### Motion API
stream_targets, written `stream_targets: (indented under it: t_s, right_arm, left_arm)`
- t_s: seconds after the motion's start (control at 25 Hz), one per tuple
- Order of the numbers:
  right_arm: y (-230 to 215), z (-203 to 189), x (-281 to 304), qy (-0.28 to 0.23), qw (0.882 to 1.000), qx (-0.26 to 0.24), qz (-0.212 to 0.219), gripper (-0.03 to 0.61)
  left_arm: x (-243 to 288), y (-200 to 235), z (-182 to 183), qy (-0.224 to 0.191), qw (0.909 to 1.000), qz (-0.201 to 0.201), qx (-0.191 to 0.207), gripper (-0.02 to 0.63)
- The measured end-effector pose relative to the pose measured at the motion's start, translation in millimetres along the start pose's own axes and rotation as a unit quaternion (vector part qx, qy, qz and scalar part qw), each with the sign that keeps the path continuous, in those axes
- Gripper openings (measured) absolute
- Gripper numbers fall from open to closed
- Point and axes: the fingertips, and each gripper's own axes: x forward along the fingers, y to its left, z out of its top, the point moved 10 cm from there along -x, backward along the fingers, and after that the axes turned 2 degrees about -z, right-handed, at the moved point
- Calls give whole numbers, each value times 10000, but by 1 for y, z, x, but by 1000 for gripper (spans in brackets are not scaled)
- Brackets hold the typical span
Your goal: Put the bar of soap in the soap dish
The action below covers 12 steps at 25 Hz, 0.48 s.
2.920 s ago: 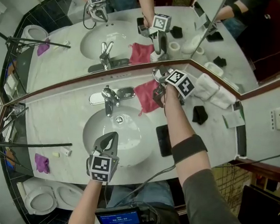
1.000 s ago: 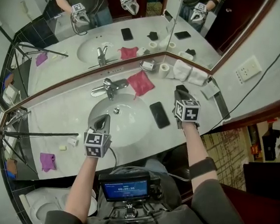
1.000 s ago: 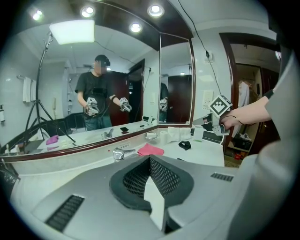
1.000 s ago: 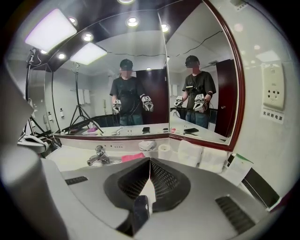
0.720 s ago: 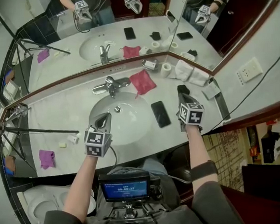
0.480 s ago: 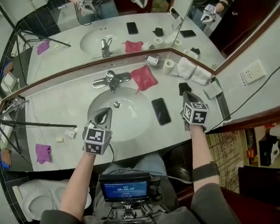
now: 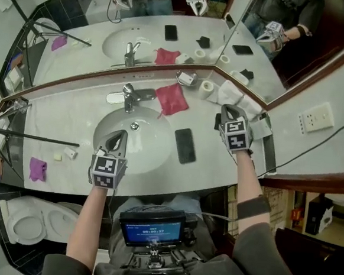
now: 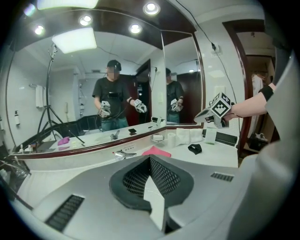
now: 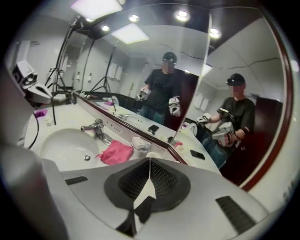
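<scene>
**Entry: bar of soap, soap dish, two tongs at rest**

Location of item. We read the bar of soap [image 7: 189,79] as a pale block already lying in the metal soap dish [image 7: 180,76]. The dish stands at the back of the surface [image 7: 73,114] against the mirror, between the pink cloth [image 7: 172,98] and the paper roll [image 7: 206,89]. Whether the bar sits flat we cannot tell; it is too small in every view.

Tongs. The left tongs [image 7: 120,135] hang over the near rim of the basin [image 7: 144,155], jaws together with nothing between them. The right tongs [image 7: 227,109] are near the folded white towels [image 7: 240,98], well apart from the dish, jaws likewise together and empty.

Status. We judge the placing done, with only the clearing away left.

Handling notes.
- We would keep both tongs closed and carried high, so no jaw tip catches the roll or the towels.
- We would steer the right one wide of the phone [image 7: 185,145].
- We would leave the dish untouched; a nudge could tip the bar out onto the cloth.
</scene>
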Motion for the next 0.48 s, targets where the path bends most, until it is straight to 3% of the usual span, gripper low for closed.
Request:
stream_targets:
  t_s: [0.08,0.16,0.32,0.48]
  right_arm:
    - [-13,19,23,-181,9969,-696,305,25]
    - [-22,31,45,-343,9865,-1443,697,26]
    - [-24,50,90,-557,9543,-2553,1450,99]
    - [-14,61,118,-654,9241,-3262,1882,177]
  left_arm:
    - [10,-15,8,32,9995,289,-93,0]
    - [18,-38,11,69,9980,575,-246,0]
    - [33,-79,15,136,9924,1073,-593,0]
    - [46,-110,18,230,9898,1191,-746,0]
